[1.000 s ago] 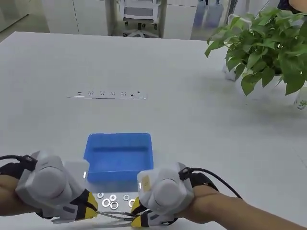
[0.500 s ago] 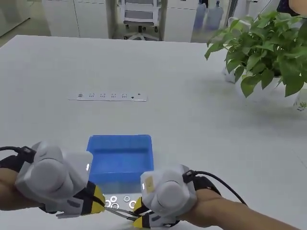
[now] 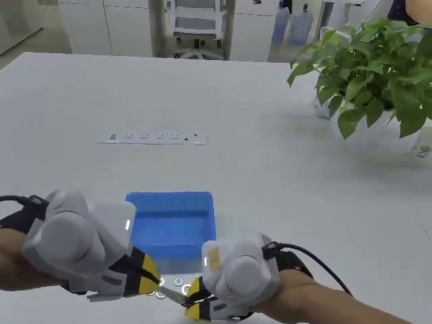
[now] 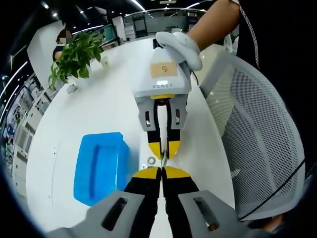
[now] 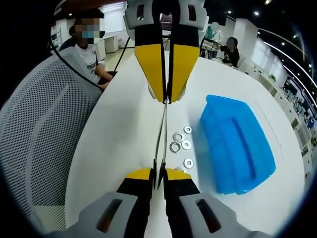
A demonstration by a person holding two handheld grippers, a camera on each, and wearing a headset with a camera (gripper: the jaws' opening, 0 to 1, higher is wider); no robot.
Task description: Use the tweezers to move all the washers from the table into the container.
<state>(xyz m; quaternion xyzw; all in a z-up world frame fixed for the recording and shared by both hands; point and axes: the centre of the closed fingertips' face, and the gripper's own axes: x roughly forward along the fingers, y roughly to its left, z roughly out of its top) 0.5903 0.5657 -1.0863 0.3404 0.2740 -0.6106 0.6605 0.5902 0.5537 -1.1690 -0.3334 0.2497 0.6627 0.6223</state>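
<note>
Jaws of left gripper [image 4: 162,171] and right gripper [image 5: 158,174] both clamp the tweezers [image 5: 162,134]; if one slackens, they may drop among washers [image 5: 186,145].

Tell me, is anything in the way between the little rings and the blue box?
Nothing visible. The washers lie on bare table right beside the blue container, with only tabletop between.

Count: five washers [image 5: 175,147] loose on the surface [image 5: 124,134], just right of the right gripper [image 5: 158,174]. A possible sixth is half hidden at its jaw. One pair of tweezers [image 5: 161,131], running from it to the left gripper [image 5: 167,99]. One blue container [image 5: 237,144] beyond the washers. Two grippers. One power strip [image 3: 152,138] and one potted plant [image 3: 368,64], well ahead.
</note>
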